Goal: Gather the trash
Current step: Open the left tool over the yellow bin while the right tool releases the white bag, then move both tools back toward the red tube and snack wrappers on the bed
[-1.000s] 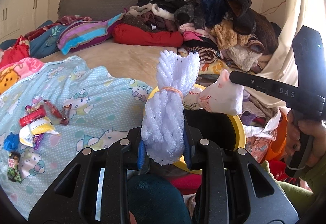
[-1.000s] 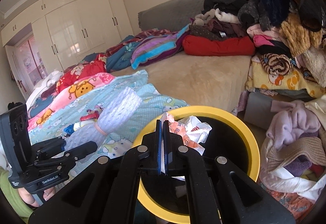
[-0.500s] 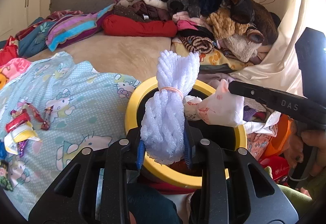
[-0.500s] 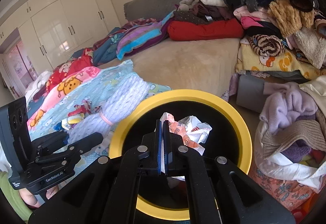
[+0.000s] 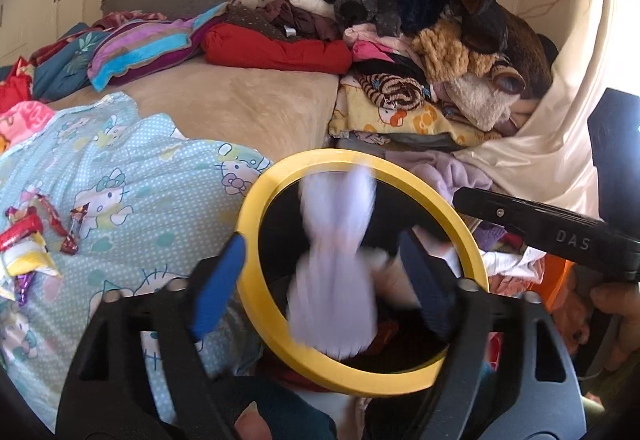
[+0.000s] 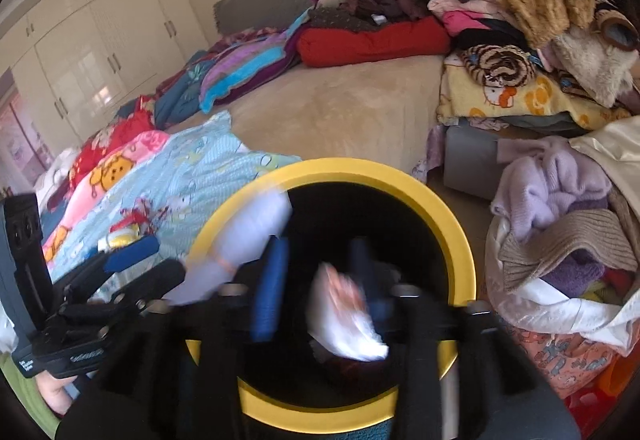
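Observation:
A black bin with a yellow rim [image 5: 256, 208] [image 6: 460, 216] sits just below both grippers. My left gripper [image 5: 324, 264] is open above the bin. The white foam net bundle [image 5: 336, 280], blurred, drops between its blue fingers; it also shows in the right wrist view [image 6: 248, 240]. My right gripper [image 6: 320, 288] is open over the bin mouth. A crumpled white and orange wrapper [image 6: 344, 316], blurred, falls between its fingers. Several snack wrappers [image 5: 28, 248] lie on the blue cartoon-print quilt [image 5: 132, 208] at left.
A bed with a beige sheet [image 5: 240, 108] lies behind the bin. A tall heap of clothes [image 5: 420, 24] stands at the back right. More clothes in a bag [image 6: 560, 240] sit right of the bin. Folded blankets [image 5: 148, 48] lie at the back left.
Both grippers have opened over the bin. The foam net bundle and the white wrapper have left the fingers and are falling into the bin.

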Demonstrator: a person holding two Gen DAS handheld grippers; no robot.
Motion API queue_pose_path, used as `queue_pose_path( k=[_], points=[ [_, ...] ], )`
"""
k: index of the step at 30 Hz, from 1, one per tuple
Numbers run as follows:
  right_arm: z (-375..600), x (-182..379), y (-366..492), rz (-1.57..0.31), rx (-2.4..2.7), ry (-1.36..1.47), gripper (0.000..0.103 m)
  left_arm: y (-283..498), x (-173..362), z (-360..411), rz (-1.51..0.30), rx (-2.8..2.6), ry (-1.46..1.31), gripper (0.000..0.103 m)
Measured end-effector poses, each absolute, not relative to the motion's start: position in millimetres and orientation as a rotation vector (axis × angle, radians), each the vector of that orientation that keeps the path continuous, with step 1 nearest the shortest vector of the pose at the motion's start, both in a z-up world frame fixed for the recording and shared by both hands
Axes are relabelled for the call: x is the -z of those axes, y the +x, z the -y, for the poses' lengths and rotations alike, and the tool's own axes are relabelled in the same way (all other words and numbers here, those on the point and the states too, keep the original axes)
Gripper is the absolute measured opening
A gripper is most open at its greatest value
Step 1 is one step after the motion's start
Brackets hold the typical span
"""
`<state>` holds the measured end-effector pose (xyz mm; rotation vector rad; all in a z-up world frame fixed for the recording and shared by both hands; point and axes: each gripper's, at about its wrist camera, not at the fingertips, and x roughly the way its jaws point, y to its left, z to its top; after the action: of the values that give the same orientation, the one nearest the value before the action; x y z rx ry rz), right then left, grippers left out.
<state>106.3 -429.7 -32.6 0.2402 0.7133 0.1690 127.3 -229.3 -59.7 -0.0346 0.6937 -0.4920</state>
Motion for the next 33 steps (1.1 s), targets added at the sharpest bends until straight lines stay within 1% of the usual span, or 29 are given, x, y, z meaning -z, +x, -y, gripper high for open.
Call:
queue_pose_path(
  k=[2, 4, 6, 10, 12, 18, 33],
  points=[
    [431.4, 31.6, 106.3, -0.707, -0.157, 0.232, 0.045, 125.9, 57.4, 223.4, -0.685, 0.478, -0.057, 0.088],
    [430.8, 29.3, 103.8, -0.685, -0.135, 0.223, 0.054, 123.6, 54.3, 218.4, -0.674, 0.472, -0.079, 0.092],
    [430.2, 27.0, 100.0, -0.653, -0.112, 0.224, 0.068, 120.2, 50.9, 213.4, -0.656, 0.463, -0.089, 0.092],
    [423.9, 20.7, 94.7, -0.599, -0.096, 0.213, 0.075, 113.4, 46.7, 204.7, -0.633, 0.434, -0.072, 0.092],
    [418.0, 16.9, 91.4, -0.571, -0.095, 0.201, 0.081, 111.3, 44.5, 199.8, -0.627, 0.42, -0.075, 0.092],
    [396.9, 11.0, 81.3, -0.514, -0.117, 0.141, 0.087, 105.5, 39.3, 181.7, -0.608, 0.388, -0.094, 0.092],
    [332.8, 13.7, 63.5, -0.486, -0.229, 0.001, 0.088, 95.8, 31.0, 125.0, -0.562, 0.263, -0.143, 0.092]
  ],
)
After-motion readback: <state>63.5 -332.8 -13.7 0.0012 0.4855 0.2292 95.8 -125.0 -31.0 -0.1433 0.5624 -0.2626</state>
